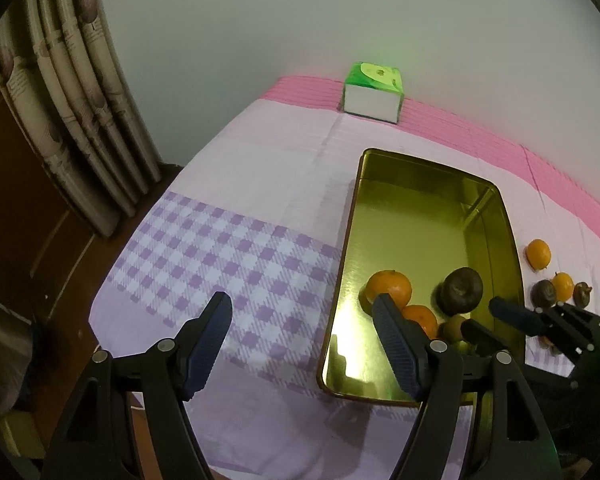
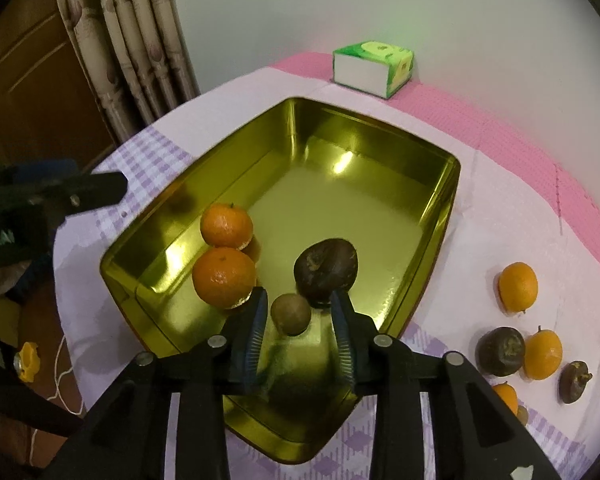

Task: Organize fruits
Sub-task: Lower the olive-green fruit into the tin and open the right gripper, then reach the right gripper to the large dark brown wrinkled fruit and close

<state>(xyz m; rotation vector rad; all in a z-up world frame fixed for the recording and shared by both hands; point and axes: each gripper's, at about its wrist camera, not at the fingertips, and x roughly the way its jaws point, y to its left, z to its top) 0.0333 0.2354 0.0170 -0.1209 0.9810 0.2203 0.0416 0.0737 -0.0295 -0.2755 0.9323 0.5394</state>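
A plain pale grey-white wall (image 1: 340, 12) backs the scene; pleated beige patterned curtains (image 1: 72, 92) hang left, beside dark brown wooden panelling (image 2: 32, 92). Dim light.

Your left claw (image 1: 302, 326) is matte black plastic with two long fingers, each faced with a ribbed dark-blue pad and pinned by round silver screws. Your right claw (image 2: 300, 312) looks alike: black triangular cut-out arms, blue ridged pads (image 2: 256, 328), silver pivot screws.
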